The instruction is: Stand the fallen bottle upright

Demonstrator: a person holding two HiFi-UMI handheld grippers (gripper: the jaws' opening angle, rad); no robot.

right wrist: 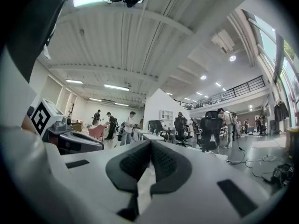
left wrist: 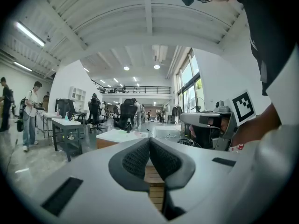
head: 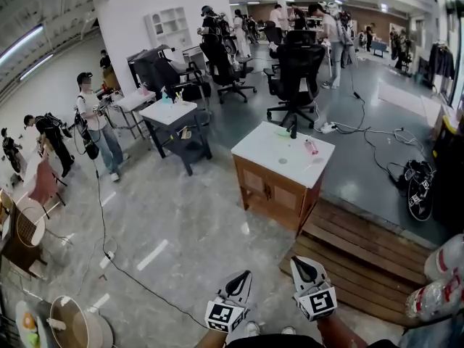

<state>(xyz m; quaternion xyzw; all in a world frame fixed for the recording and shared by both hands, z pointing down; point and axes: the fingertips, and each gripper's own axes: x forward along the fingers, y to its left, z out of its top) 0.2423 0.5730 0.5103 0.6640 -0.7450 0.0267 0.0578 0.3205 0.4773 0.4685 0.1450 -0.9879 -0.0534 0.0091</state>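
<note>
left claw (head: 246,273), right claw (head: 296,260) shut, bottle (head: 311,147) lying far ahead on table (head: 267,149)

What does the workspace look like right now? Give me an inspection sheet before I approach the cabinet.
Surface: white-topped wooden cabinet, some way ahead.
Job's things: small pink bottle lying on the top; too small for detail.
Clutter: green item and small round item on the top.
Grippers: left gripper and right gripper both shut, empty.
Cables: black cable across the floor; more cables beside the cabinet.
Surroundings: office chairs, people at tables, wooden platform.
</note>
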